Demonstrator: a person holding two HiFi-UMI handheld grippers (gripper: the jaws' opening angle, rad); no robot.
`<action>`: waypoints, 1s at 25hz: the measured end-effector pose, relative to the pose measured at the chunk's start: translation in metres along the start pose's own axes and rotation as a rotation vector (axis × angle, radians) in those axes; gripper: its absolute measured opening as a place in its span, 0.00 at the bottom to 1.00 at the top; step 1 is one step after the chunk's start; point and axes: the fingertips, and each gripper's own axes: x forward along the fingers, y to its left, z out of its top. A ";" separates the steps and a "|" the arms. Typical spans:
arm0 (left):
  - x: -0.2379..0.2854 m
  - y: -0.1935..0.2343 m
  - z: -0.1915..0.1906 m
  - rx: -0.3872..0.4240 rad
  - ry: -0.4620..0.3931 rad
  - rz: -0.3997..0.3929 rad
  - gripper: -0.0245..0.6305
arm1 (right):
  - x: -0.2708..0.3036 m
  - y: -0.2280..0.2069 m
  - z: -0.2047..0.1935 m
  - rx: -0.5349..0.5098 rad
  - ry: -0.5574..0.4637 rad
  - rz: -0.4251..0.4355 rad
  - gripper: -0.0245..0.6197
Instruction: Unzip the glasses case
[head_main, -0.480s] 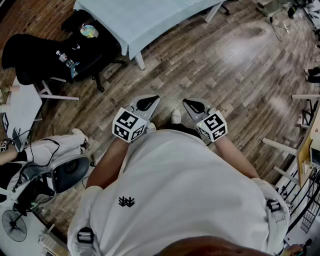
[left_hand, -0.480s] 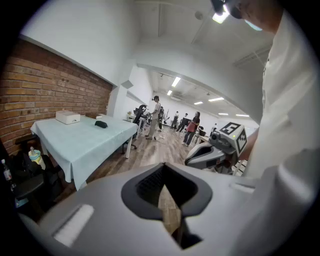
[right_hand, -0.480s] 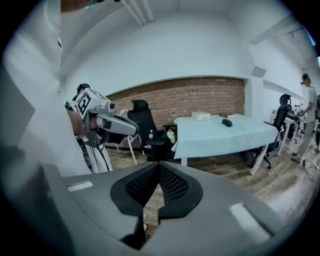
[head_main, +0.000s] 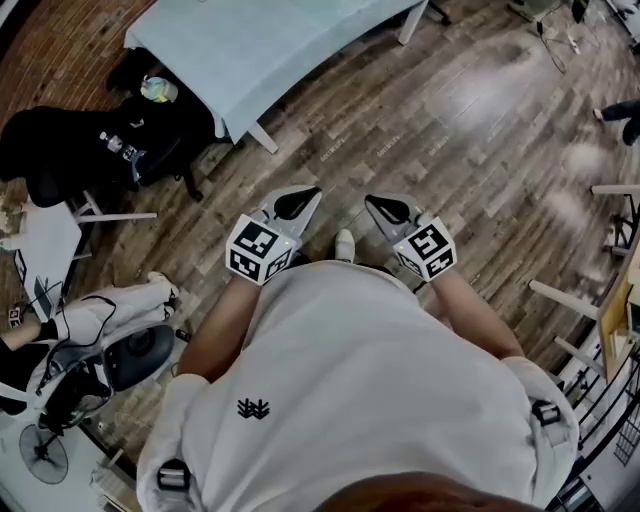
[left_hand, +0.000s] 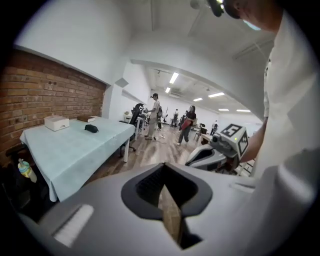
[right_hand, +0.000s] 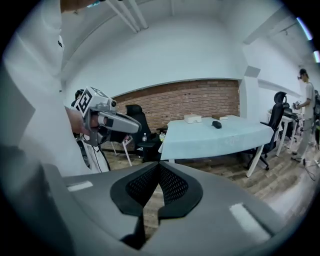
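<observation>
The glasses case (left_hand: 91, 128) is a small dark pouch lying on a table with a pale blue cloth (left_hand: 75, 150), far ahead of me. It shows again as a dark lump (right_hand: 216, 124) in the right gripper view. In the head view I cannot make it out on the table (head_main: 270, 40). My left gripper (head_main: 303, 196) and right gripper (head_main: 374, 204) are held side by side in front of my white shirt, above the wooden floor. Both are shut with nothing between the jaws. The left gripper (left_hand: 164, 166) and right gripper (right_hand: 160, 164) point toward the table.
A white box (left_hand: 56, 122) and a flat brown item sit near the case. A black chair with bottles (head_main: 110, 135) stands beside the table against a brick wall (right_hand: 180, 102). People (left_hand: 155, 116) stand farther back. A small white table (head_main: 40, 240) and a fan (head_main: 40, 455) are at my left.
The table and chair have slid left and slightly toward me in the head view, as I shift. Both grippers stay shut in the same pose before my chest.
</observation>
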 end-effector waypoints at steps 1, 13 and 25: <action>0.008 0.002 0.006 -0.019 -0.014 0.009 0.12 | -0.002 -0.009 -0.001 0.000 -0.002 0.003 0.04; 0.087 0.073 0.045 -0.024 -0.055 0.047 0.12 | 0.028 -0.117 0.010 0.048 -0.025 -0.066 0.10; 0.193 0.239 0.136 -0.047 -0.103 -0.064 0.12 | 0.138 -0.272 0.101 0.011 0.065 -0.130 0.10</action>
